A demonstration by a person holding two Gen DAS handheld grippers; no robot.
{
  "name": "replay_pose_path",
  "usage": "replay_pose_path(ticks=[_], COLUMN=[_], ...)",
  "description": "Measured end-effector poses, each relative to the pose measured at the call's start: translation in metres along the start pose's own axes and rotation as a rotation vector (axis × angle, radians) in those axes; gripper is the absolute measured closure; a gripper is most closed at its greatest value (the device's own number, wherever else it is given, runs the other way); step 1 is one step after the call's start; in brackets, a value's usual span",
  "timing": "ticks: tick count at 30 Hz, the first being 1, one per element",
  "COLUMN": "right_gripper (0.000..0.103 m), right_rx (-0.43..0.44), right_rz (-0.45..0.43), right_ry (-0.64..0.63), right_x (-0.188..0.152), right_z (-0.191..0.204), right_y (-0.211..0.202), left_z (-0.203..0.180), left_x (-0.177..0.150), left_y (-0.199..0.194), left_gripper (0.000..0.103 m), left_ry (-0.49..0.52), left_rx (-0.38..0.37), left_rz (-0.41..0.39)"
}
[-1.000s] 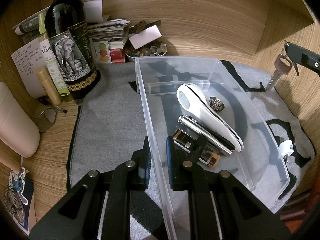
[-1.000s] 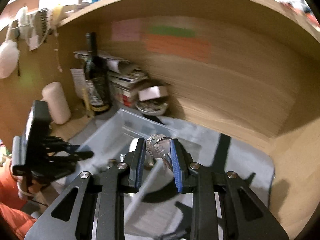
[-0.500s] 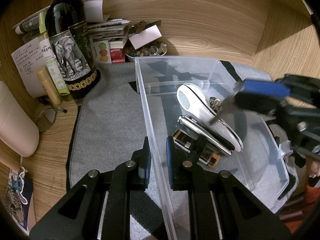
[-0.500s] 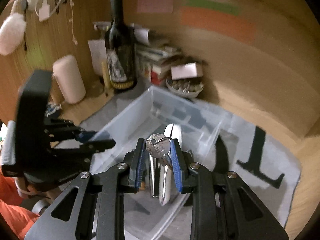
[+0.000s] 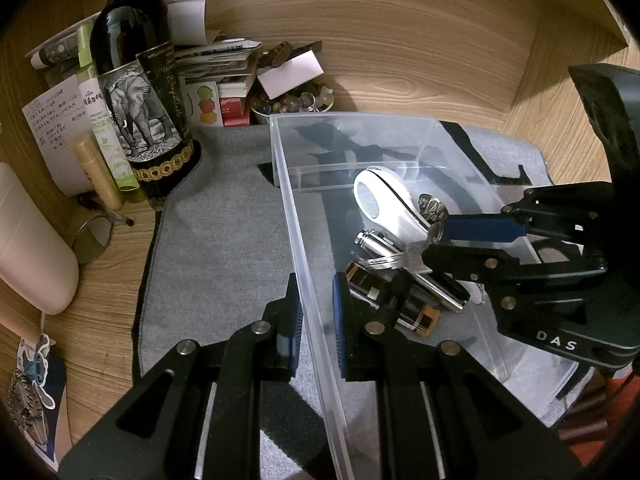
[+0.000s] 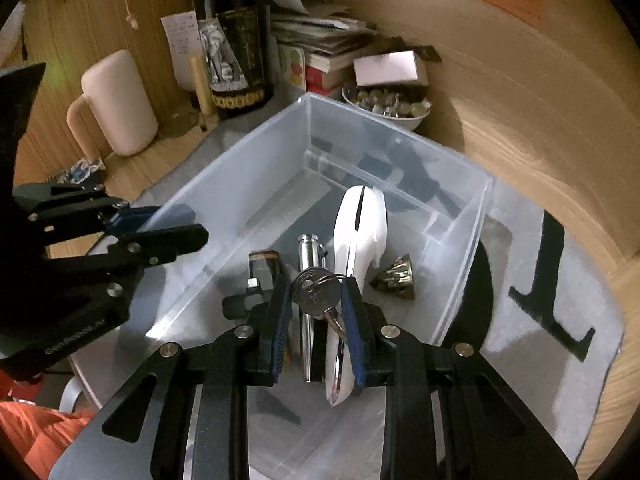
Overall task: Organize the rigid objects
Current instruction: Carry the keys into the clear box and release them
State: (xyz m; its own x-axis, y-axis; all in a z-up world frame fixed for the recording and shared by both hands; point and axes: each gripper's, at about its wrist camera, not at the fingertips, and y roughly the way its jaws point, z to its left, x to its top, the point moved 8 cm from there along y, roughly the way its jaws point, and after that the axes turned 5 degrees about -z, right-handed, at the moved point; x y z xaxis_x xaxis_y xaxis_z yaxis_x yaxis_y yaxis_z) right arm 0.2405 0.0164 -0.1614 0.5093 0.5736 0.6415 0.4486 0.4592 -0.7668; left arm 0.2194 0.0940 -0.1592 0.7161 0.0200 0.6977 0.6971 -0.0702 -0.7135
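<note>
Keys [image 6: 316, 296] sit clamped between the pads of the right gripper [image 6: 316, 300], hanging over the clear plastic bin [image 6: 460, 168], directly above its contents; release space lies straight below and ahead of the gripper. The key's long axis runs roughly along the fingers. The left gripper [image 5: 316, 312] is pinched on the bin's near wall, steadying it. Inside the bin lie a white handheld device [image 6: 360, 224], a chrome cylinder [image 6: 308, 248], a small brass-coloured ornament [image 6: 394, 276] and a dark rectangular lighter-like piece [image 5: 384, 292].

Wooden desk [image 5: 120, 280] bearing grey mat [image 5: 224, 240], wine bottle [image 5: 140, 92]
</note>
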Motion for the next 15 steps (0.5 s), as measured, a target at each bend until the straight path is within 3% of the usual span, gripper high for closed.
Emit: replay_pose_path(ticks=[3, 7, 10, 13, 15], right_gripper=[0.078, 0.062, 0.06, 0.042, 0.037], right_rx=[-0.004, -0.022, -0.039, -0.076, -0.102], right_rz=[0.001, -0.036, -0.072, -0.118, -0.154], right_ry=[0.0, 0.011, 0.019, 0.036, 0.055], right_x=[-0.001, 0.004, 0.008, 0.012, 0.013], right_z=[-0.001, -0.005, -0.009, -0.018, -0.025], right_y=[-0.002, -0.013, -0.026, -0.042, -0.055], left_z=[0.0, 0.0, 0.0, 0.0, 0.0], left_x=[0.0, 0.0, 0.0, 0.0, 0.0], left_y=[0.0, 0.0, 0.0, 0.0, 0.0], left_gripper=[0.09, 0.09, 0.09, 0.09, 0.09], left_ry=[0.001, 0.0, 0.002, 0.002, 0.002], left_rx=[0.001, 0.001, 0.003, 0.003, 0.003], left_rz=[0.0, -0.001, -0.002, -0.002, -0.001])
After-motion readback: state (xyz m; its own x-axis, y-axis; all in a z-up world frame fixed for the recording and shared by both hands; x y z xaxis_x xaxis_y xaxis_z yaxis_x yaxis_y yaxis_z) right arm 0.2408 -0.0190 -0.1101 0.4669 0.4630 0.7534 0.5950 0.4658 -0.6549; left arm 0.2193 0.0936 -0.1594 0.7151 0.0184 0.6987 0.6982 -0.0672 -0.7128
